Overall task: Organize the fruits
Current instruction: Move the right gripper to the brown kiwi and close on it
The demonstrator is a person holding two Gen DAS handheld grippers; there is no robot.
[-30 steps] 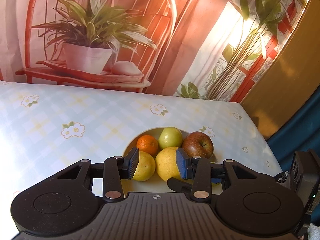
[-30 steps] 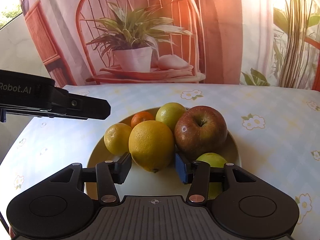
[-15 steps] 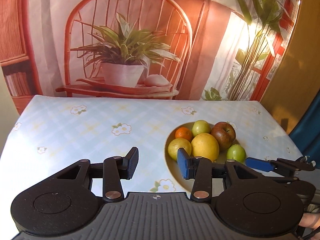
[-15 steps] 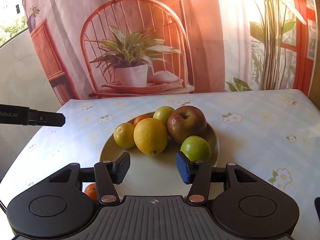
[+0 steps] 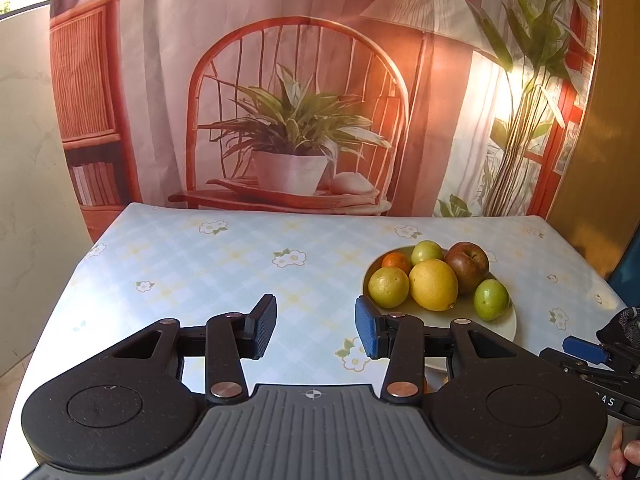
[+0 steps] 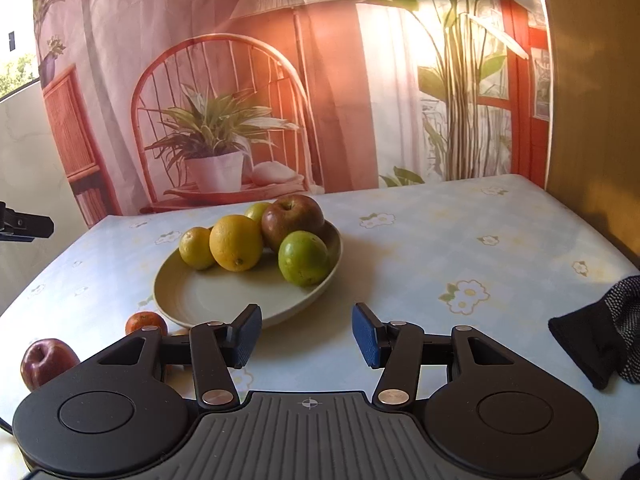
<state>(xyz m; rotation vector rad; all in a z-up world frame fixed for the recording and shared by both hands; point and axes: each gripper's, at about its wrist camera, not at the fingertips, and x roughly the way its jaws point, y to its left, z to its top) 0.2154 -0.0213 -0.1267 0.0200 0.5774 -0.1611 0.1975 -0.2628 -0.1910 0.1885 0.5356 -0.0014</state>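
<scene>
A pale plate (image 6: 208, 296) (image 5: 506, 326) holds several fruits: a large yellow orange (image 6: 235, 242) (image 5: 433, 285), a lemon (image 6: 196, 248) (image 5: 388, 287), a red-brown apple (image 6: 293, 216) (image 5: 467, 262), a green fruit (image 6: 303, 257) (image 5: 491, 299), another green one (image 5: 427, 252) and a small orange (image 5: 396, 261) behind. A loose small orange (image 6: 146, 322) and a red apple (image 6: 47, 362) lie on the table left of the plate. My left gripper (image 5: 316, 327) is open and empty, left of the plate. My right gripper (image 6: 307, 335) is open and empty, just in front of the plate's right rim.
The table (image 5: 224, 272) has a light blue flowered cloth. A printed backdrop (image 5: 296, 120) hangs behind the far edge. A wooden panel (image 6: 592, 80) stands at the right. A dark cloth (image 6: 600, 340) lies at the near right.
Both grippers have pulled back and up from the plate, the left one also to the left. The loose apple and small orange have come into the right wrist view.
</scene>
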